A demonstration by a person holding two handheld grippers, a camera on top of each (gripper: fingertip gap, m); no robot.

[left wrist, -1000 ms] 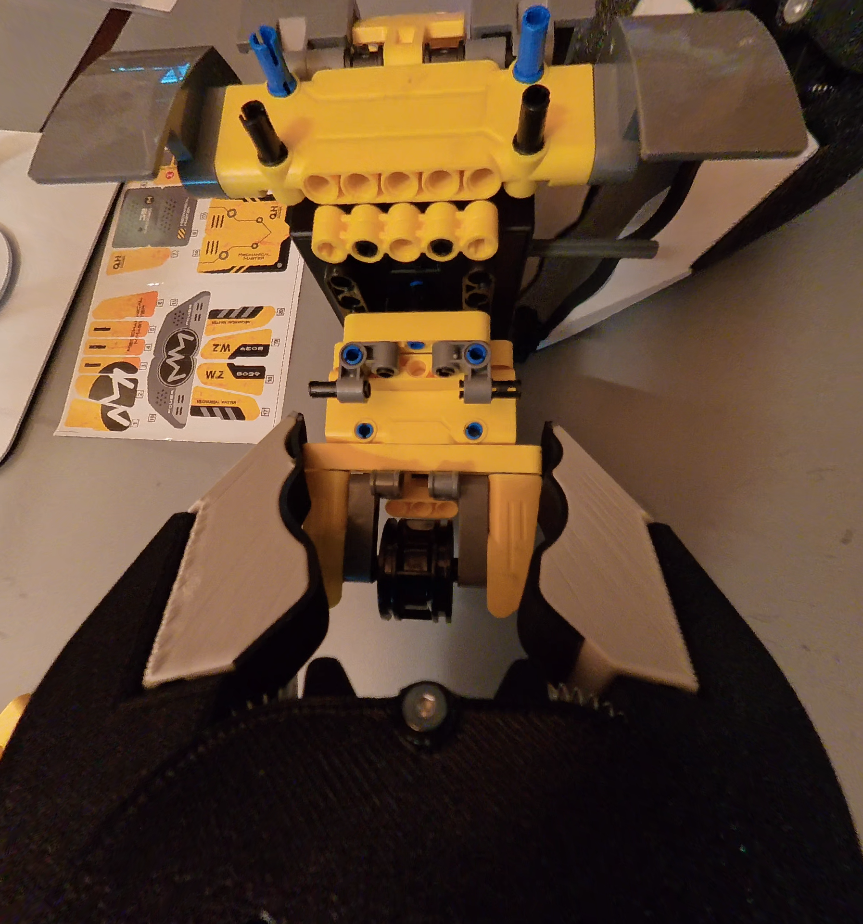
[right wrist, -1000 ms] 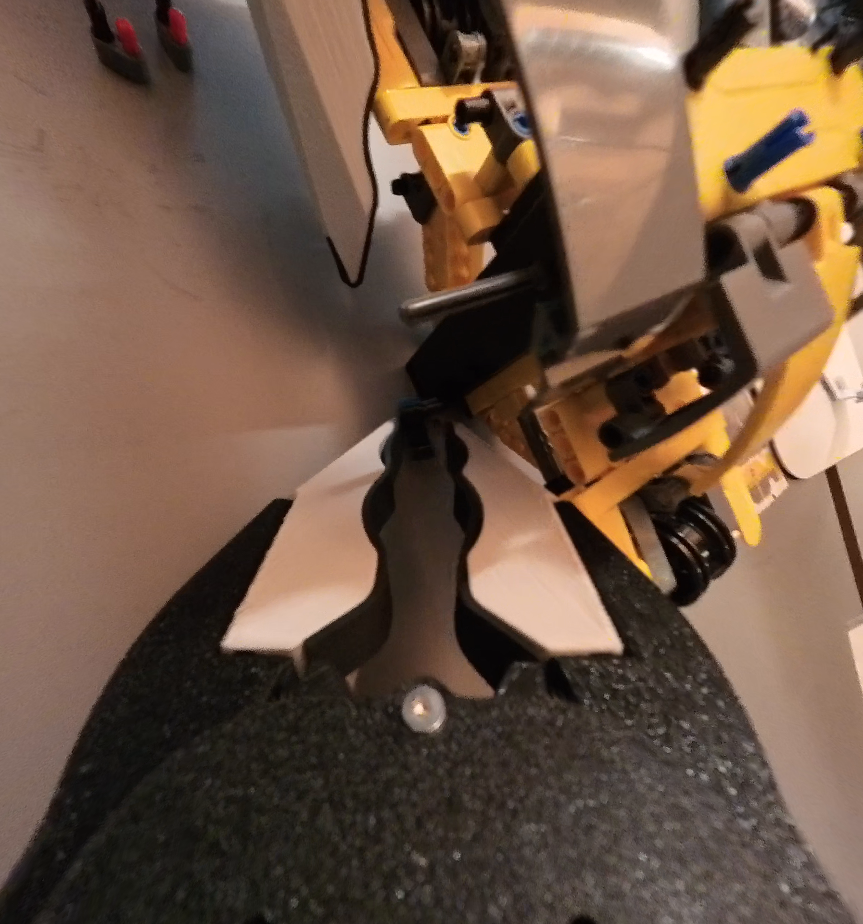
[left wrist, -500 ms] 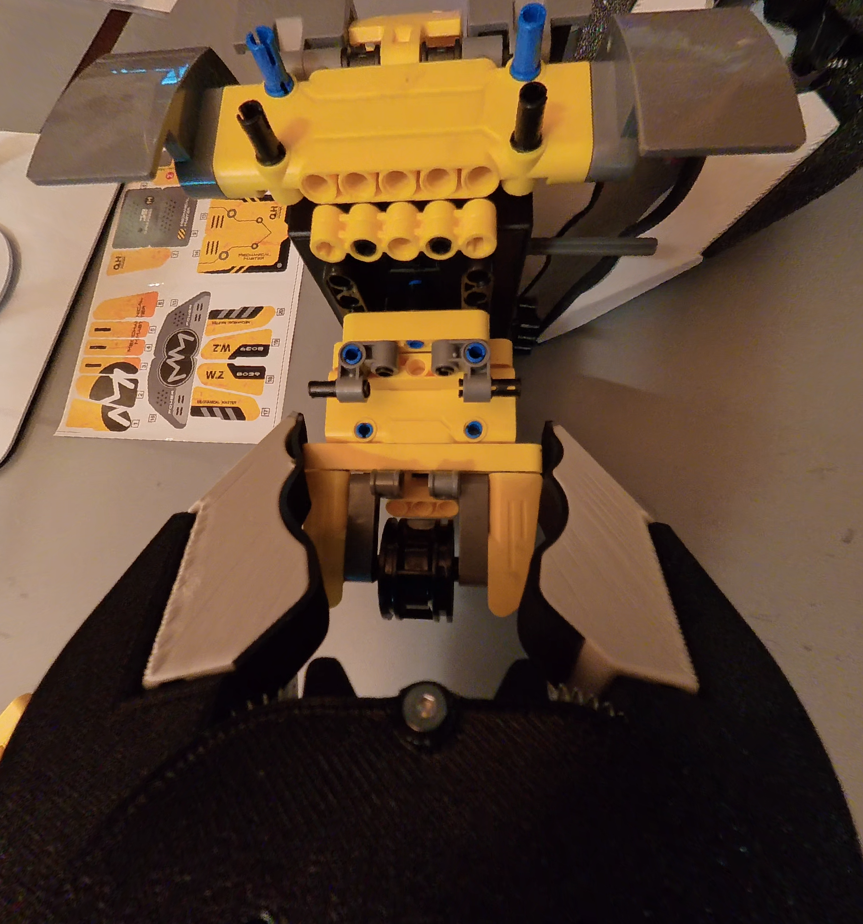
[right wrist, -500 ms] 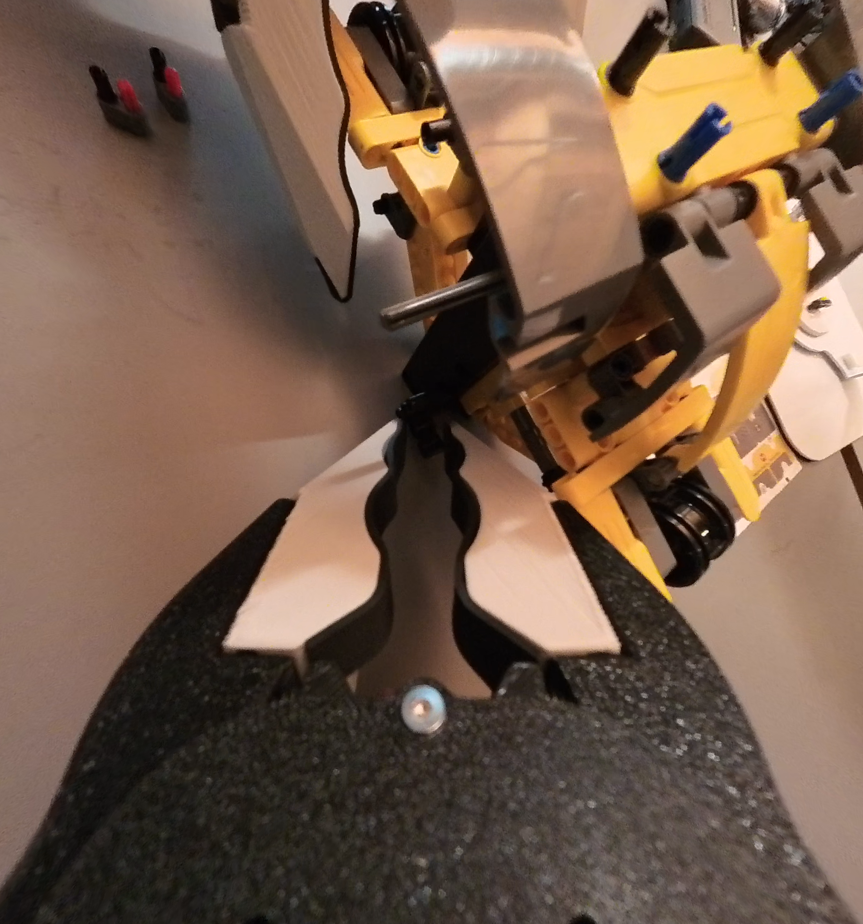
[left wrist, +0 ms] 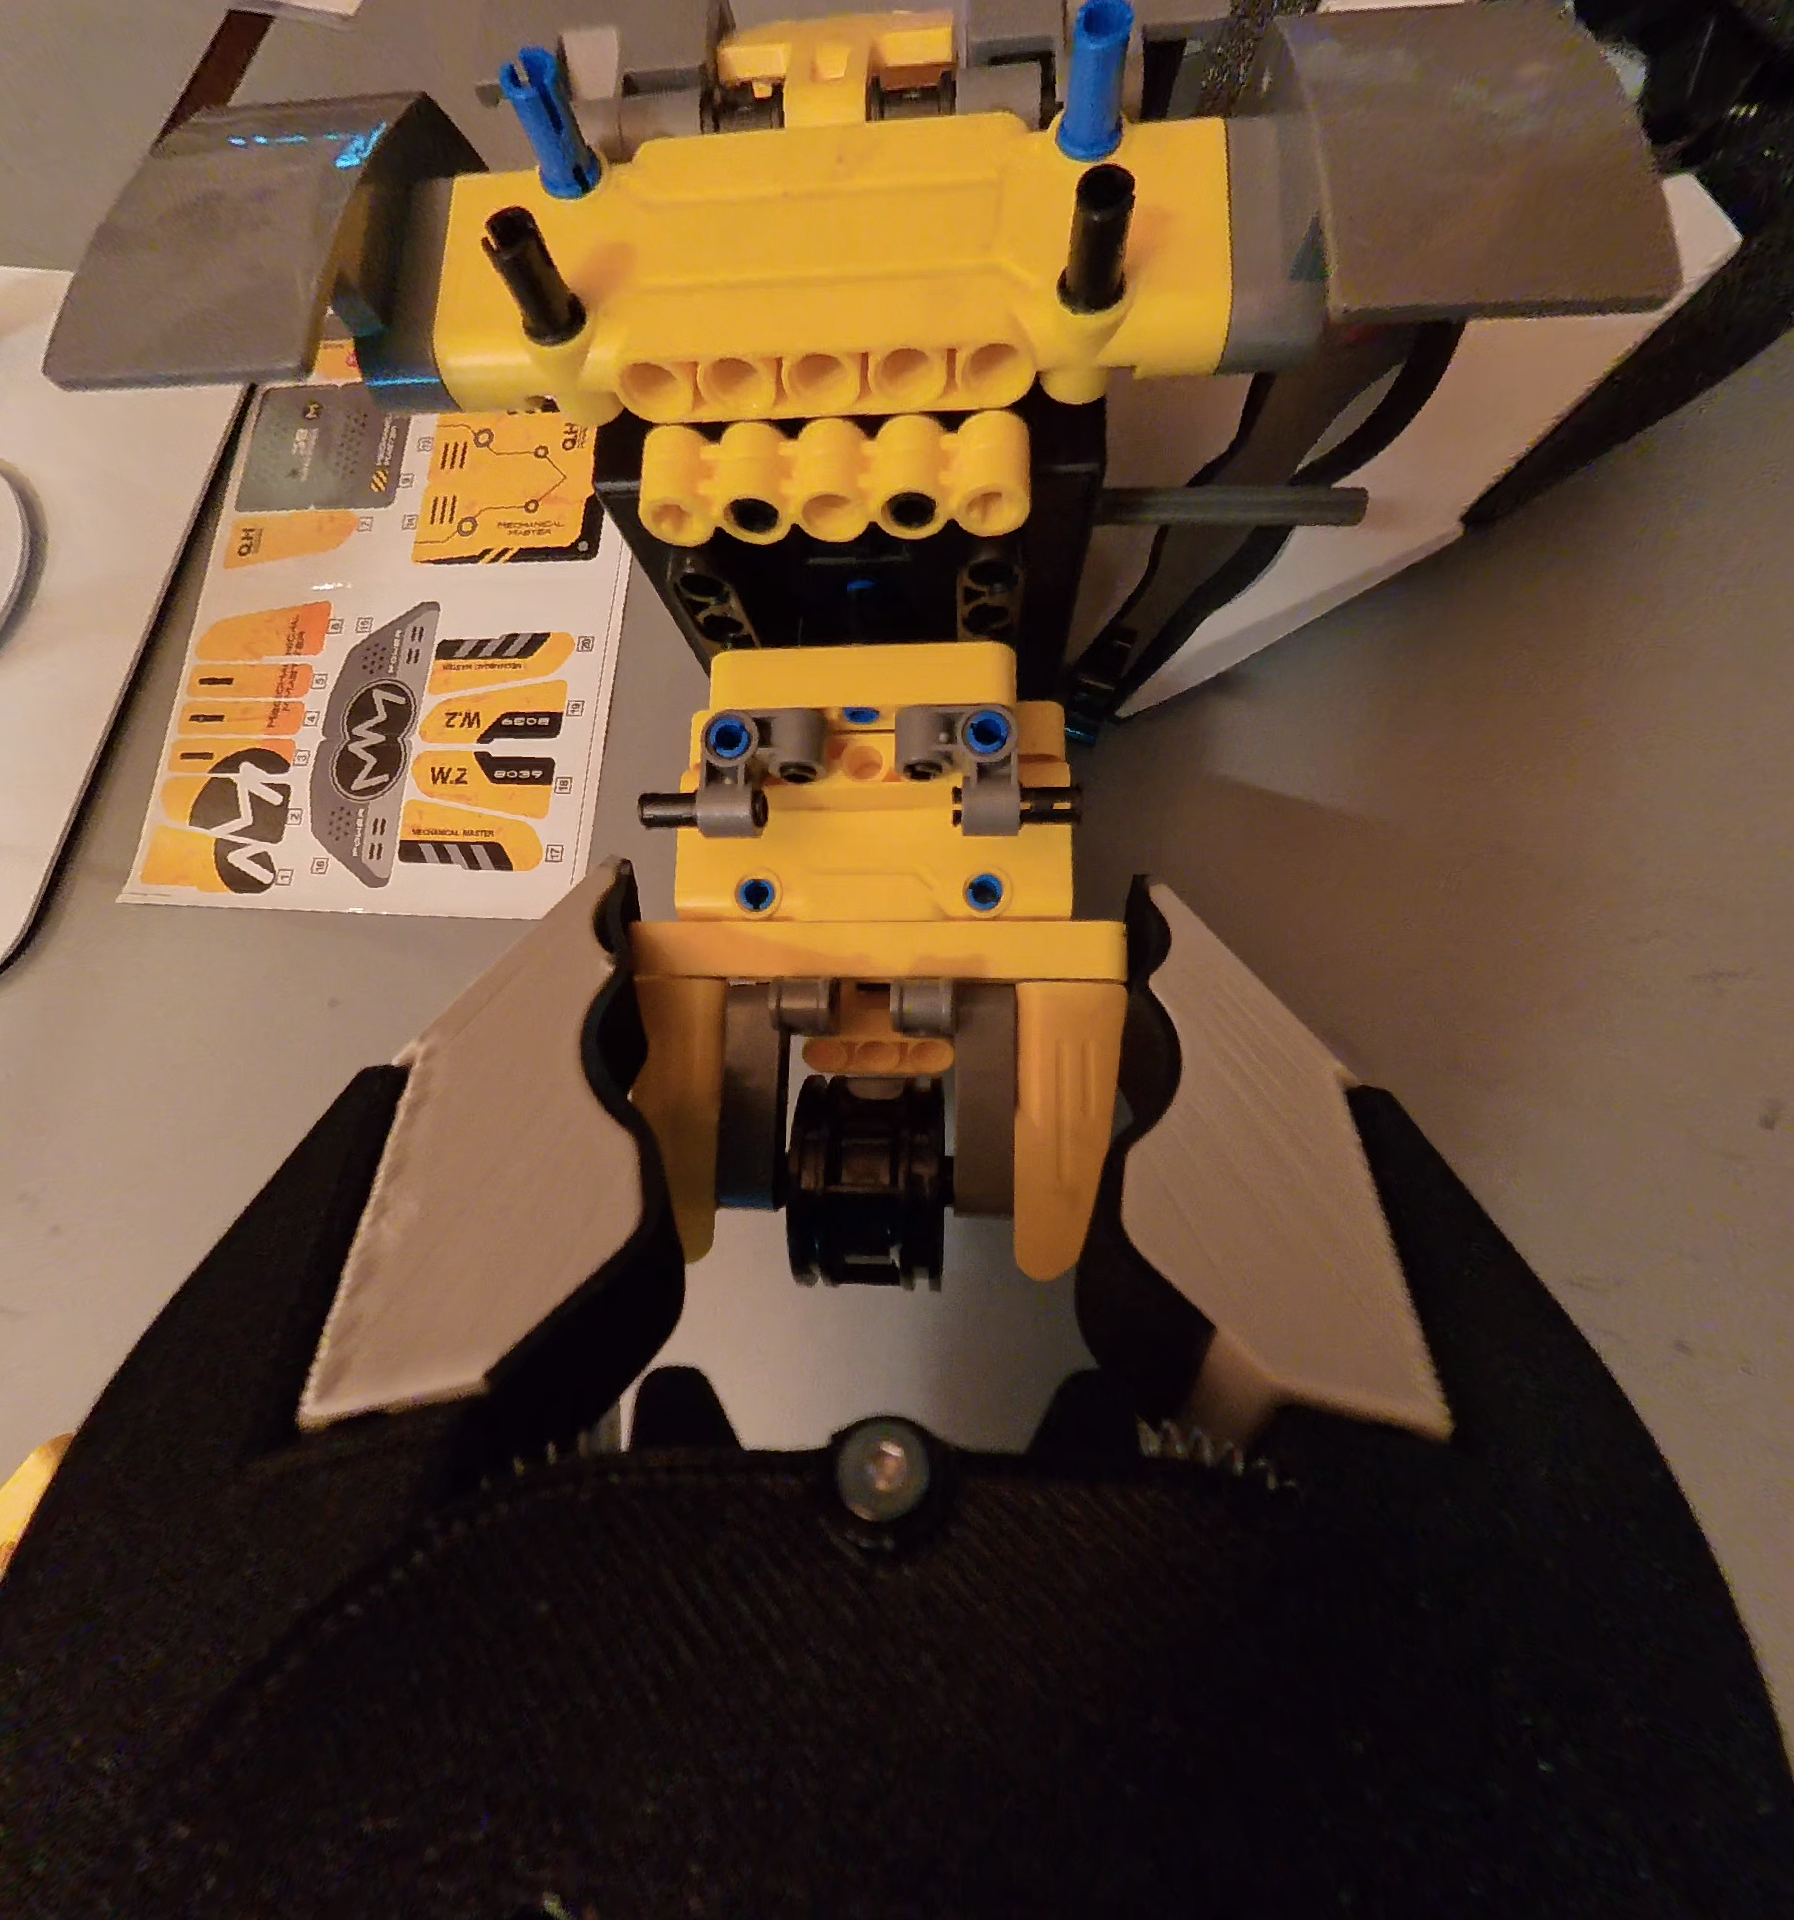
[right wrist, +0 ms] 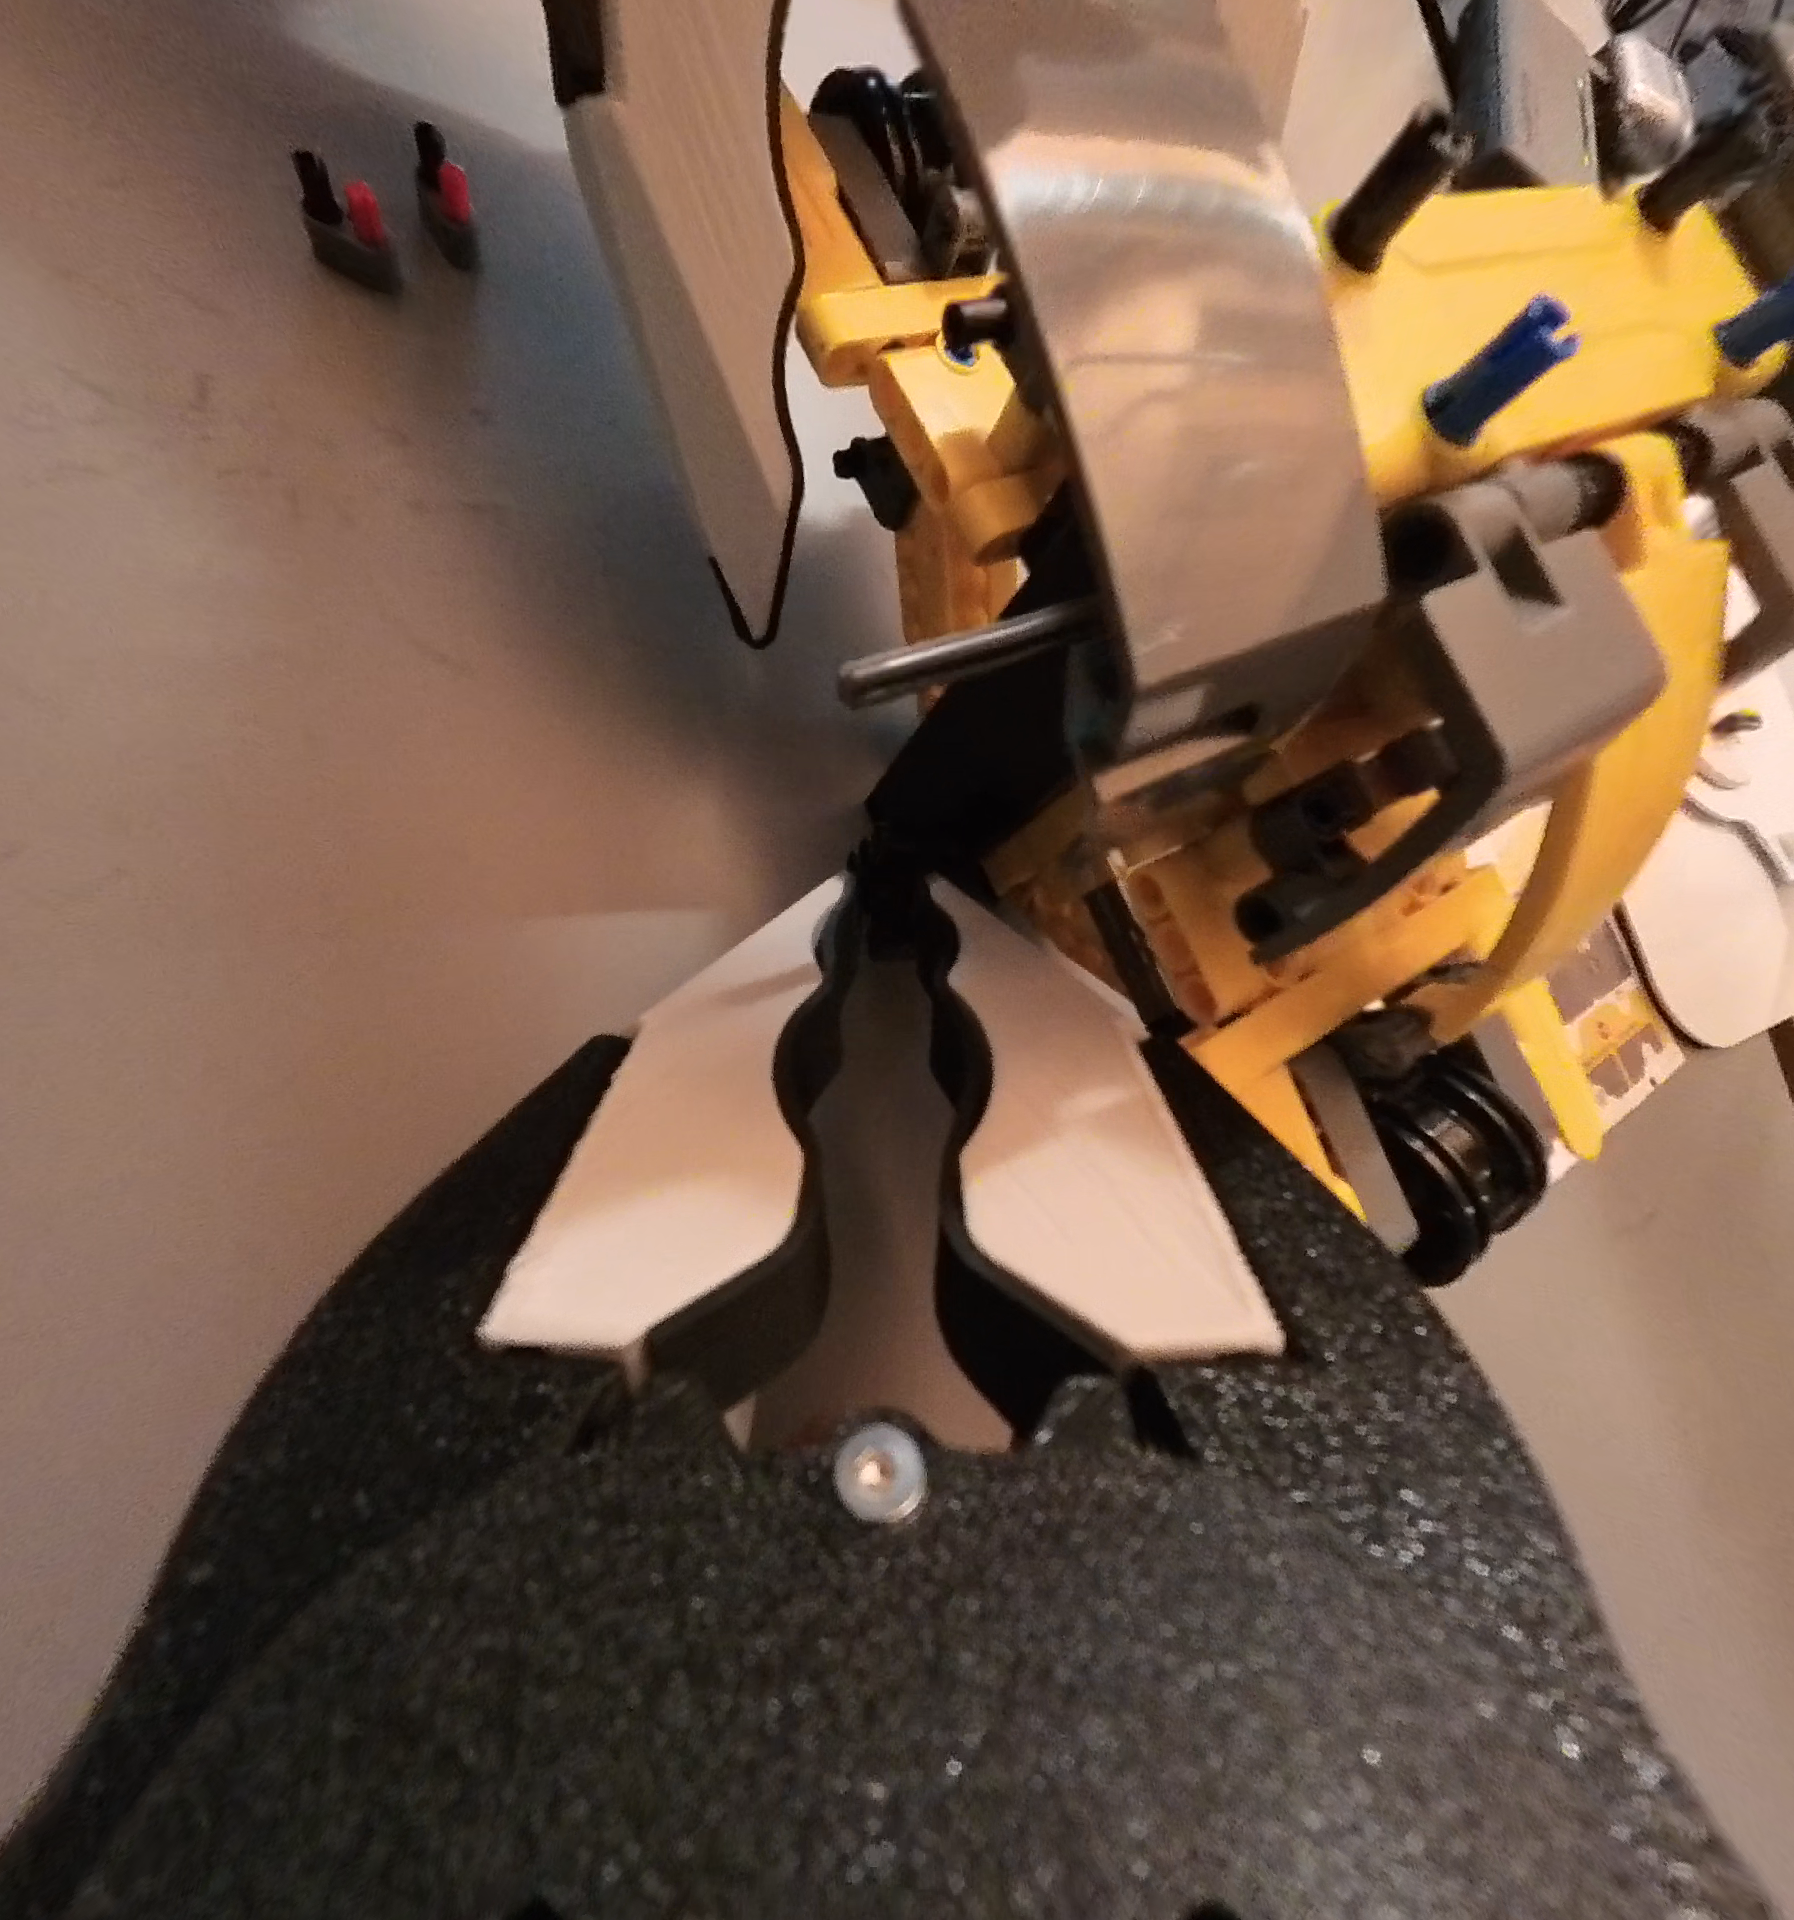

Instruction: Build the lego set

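Yellow plastic brick model sat centre frame, clamped at its near end by the left gripper. Right gripper pinched a small black piece at the model's side. Light, rigid, pop-apart joints; best held by the solid body. Sticker sheet left. No containers seen.

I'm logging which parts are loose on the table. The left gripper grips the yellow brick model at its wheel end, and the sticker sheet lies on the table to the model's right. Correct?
Not quite. In the left wrist view the sticker sheet lies on the table to the left of the yellow brick model, not its right. The rest holds: the left gripper is shut on the model at its wheel end.
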